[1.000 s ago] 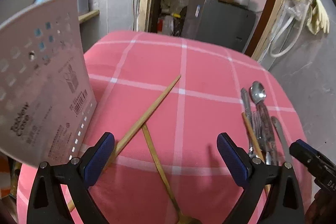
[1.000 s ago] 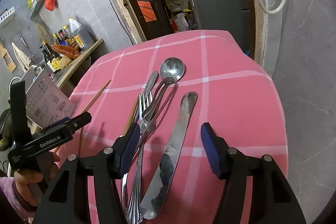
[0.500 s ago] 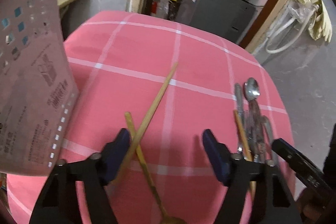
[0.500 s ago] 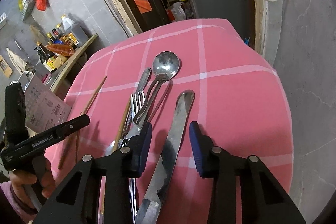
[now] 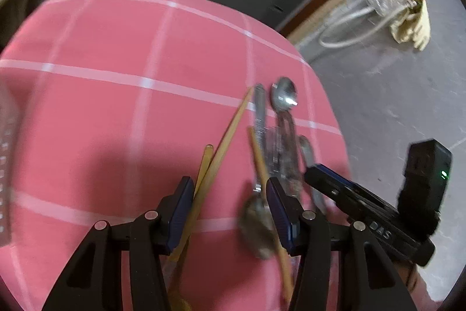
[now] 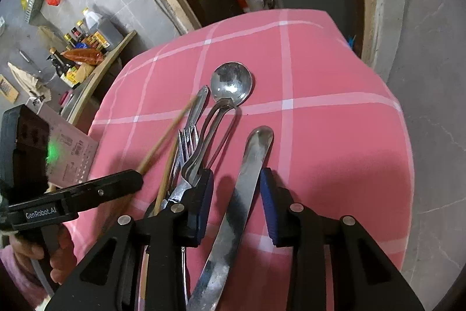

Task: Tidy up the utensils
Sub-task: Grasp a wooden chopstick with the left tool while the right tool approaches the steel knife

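Knife (image 6: 247,188) between my right claw (image 6: 236,209) pads, spread, ready to pinch | left claw (image 5: 230,212) spread, chopstick (image 5: 224,145) against one pad, nudging it toward cutlery ahead on tabletop (image 6: 335,136).

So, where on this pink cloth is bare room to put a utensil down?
Bare cloth lies right of the knife up to the edge, and beyond the spoon. Crowded: the fork, spoon and chopsticks lie bunched left of the knife.
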Demonstrator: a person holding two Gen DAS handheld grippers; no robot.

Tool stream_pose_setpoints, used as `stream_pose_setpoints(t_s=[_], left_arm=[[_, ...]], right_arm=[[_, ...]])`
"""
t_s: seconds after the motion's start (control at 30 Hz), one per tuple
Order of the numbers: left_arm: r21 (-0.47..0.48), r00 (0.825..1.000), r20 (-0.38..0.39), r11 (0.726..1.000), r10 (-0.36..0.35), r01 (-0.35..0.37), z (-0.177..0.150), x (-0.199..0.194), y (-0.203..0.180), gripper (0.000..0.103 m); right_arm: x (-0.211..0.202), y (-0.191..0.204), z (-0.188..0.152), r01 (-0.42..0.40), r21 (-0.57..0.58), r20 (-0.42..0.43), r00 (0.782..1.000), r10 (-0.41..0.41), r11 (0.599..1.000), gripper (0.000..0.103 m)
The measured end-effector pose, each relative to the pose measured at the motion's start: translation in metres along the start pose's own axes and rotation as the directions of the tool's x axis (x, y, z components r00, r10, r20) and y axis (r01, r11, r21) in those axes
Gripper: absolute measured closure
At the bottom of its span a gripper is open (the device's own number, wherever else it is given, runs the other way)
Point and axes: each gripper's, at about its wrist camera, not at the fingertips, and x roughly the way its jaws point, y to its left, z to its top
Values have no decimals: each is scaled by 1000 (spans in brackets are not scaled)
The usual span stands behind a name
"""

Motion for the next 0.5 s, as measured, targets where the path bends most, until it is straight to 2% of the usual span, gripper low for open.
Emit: stream_pose_setpoints(t_s=[0.13, 0.27, 0.43, 0.5], left_arm=[[6, 997, -55, 999, -54, 54, 7, 10, -5, 55], [6, 992, -95, 997, -82, 82, 16, 16, -7, 55], [71, 993, -111, 996, -39, 47, 22, 17, -18, 55], [94, 989, -145, 995, -3, 16, 20, 21, -22, 61]], right_arm=[[0, -8, -2, -31, 18, -9, 999, 31, 999, 82], [2, -7, -4, -33, 16, -8, 999, 34, 999, 82], [2, -6, -4, -38, 19, -4, 999, 38, 999, 82], [2, -8, -4, -43, 22, -3, 999, 43, 999, 82]])
